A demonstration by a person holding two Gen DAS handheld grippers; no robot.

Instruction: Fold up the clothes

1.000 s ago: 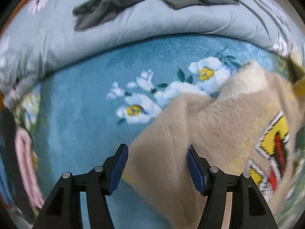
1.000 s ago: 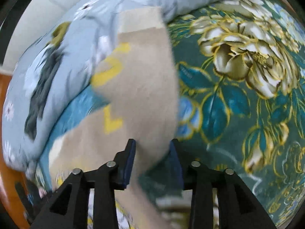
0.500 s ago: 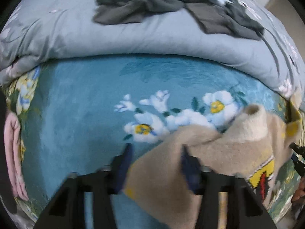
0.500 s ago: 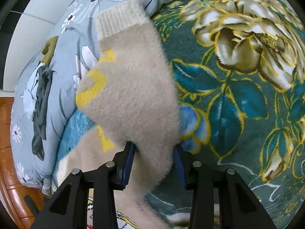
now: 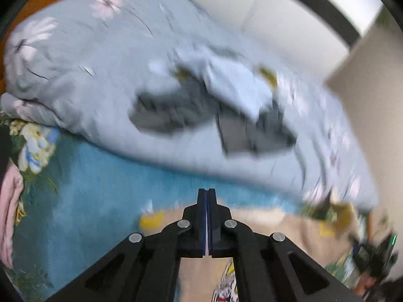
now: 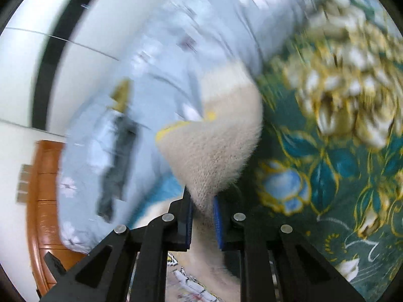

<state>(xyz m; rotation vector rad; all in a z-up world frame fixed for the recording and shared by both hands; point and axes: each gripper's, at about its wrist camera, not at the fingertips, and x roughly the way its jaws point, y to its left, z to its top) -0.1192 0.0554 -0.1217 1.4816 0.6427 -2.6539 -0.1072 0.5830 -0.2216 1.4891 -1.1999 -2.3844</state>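
Left gripper (image 5: pixel 207 196): jaws are pressed together, pads nearly touching; whether sweater fabric is caught between them cannot be told. The beige sweater (image 5: pixel 264 226) is seen just below and to the right of it, lying on the blue blanket (image 5: pixel 100 188), with a yellow patch by the gripper's left side and a printed graphic under the linkage. Both views are motion-blurred.

Right gripper (image 6: pixel 202 209): a fold of the fuzzy sweater (image 6: pixel 214 151) is pinched between the blue pads, with the jaws held a little apart by the fabric. The fabric is fanned up and away from the jaws, ending in a paler cuff at the far end; yellow markings are seen on its left edge. More beige fabric is hung below the jaws.

Beyond the sweater, a dark green floral blanket (image 6: pixel 327 163) is spread to the right. Farther back, a grey-blue duvet (image 5: pixel 100 75) is bunched up, with dark grey clothes (image 5: pixel 189 115) lying on it. A white wall (image 5: pixel 252 7) is seen behind.
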